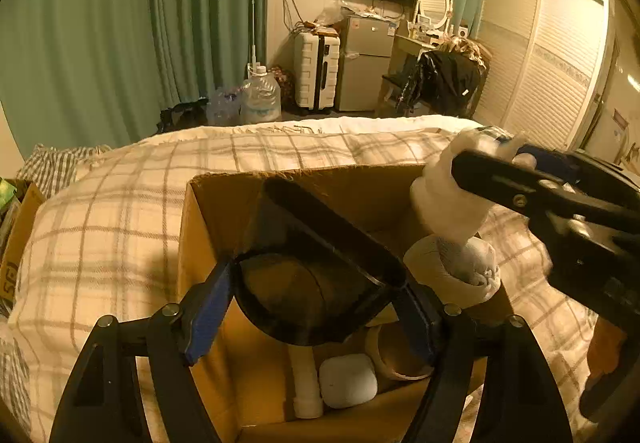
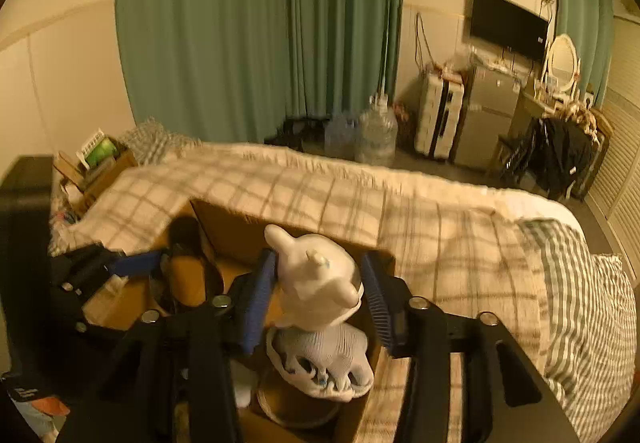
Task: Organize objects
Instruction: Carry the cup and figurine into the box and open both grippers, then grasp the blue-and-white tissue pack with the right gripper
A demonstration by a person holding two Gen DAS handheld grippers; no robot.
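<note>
An open cardboard box [image 1: 208, 211] sits on the plaid bed. My left gripper [image 1: 316, 303] is shut on a black hollow frame-like object [image 1: 320, 243] and holds it in the box opening. My right gripper [image 2: 320, 291] is shut on a white sock bundle [image 2: 316, 275] over the box's right edge; it also shows in the left wrist view [image 1: 448, 195]. A second white-grey sock [image 1: 464, 267] hangs below it. Inside the box lie a white case [image 1: 348, 381], a white tube [image 1: 306, 383] and a tape roll [image 1: 396, 359].
A plaid blanket [image 1: 112, 227] covers the bed. A striped pillow [image 2: 580, 307] lies at the right. Another box with clutter [image 2: 96, 163] stands at the bed's left. Water jugs [image 1: 260, 95], a suitcase [image 1: 316, 71] and a fridge [image 1: 364, 63] stand by the far wall.
</note>
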